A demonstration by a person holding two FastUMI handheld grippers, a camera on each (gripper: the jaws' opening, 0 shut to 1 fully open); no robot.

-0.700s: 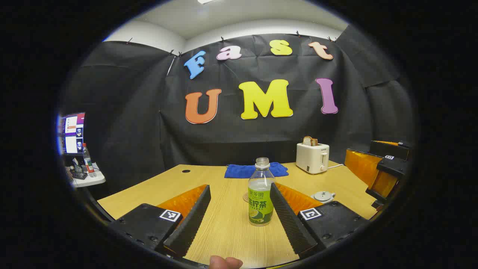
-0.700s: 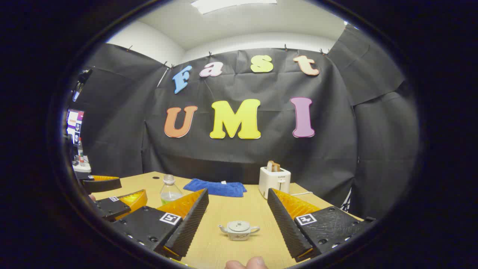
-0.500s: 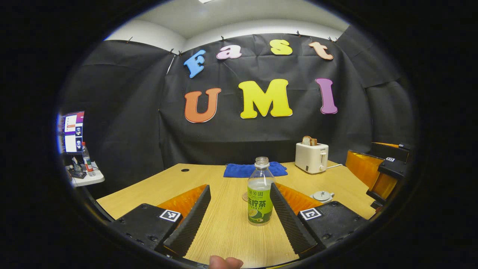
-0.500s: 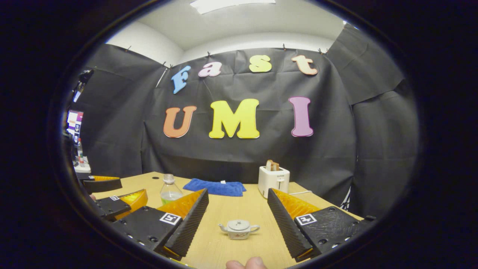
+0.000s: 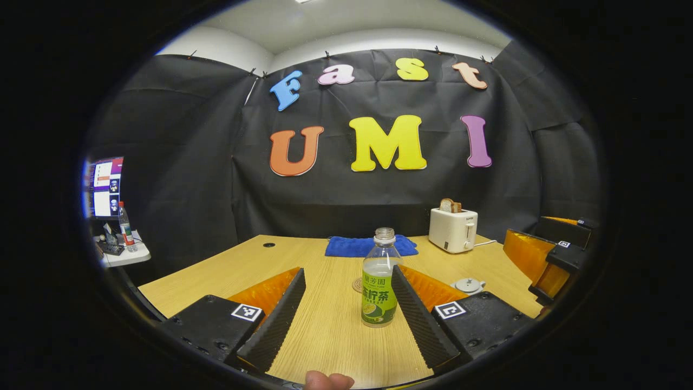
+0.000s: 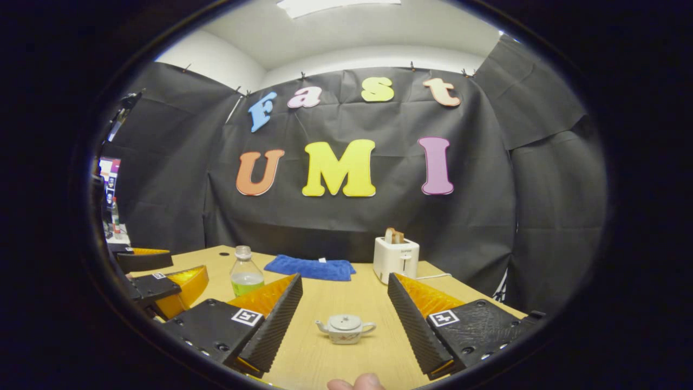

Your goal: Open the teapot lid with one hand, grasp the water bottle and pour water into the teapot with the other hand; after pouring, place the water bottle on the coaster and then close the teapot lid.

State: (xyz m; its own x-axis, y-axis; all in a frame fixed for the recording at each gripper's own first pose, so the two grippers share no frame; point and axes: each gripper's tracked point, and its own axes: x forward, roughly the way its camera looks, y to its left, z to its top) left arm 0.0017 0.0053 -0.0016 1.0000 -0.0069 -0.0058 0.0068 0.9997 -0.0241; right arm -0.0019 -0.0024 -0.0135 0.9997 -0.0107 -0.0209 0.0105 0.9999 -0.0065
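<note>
Left gripper view: left gripper point(image 5: 346, 317) spread wide, nothing between the fingers pressed. Clear plastic water bottle with a green label point(image 5: 379, 281) stands upright on the light wooden desk point(image 5: 325, 336), uncapped, part full of pale liquid. It sits ahead of the gripper, toward its right-hand finger point(image 5: 419, 319); contact with that finger can't be told. Round brown coaster point(image 5: 358, 285) lies on the desk just behind the bottle, partly hidden by it. Small white ceramic teapot point(image 5: 468, 284) is right of the bottle, lid on, half hidden behind the finger. Folded blue cloth point(image 5: 368, 246) is behind the bottle near the desk's far edge; white toaster with bread slices point(image 5: 452, 228) is right of the cloth. Right gripper point(image 5: 547, 257) shows at the far right, well apart from the bottle.

Right gripper view: right gripper point(image 6: 345, 319) also spread wide, holding nothing. Teapot point(image 6: 345, 329) sits on the desk between and ahead of the fingers, untouched, lid closed. Bottle point(image 6: 247, 273) is well left of the teapot, with the left gripper point(image 6: 154, 276) beside it.
</note>
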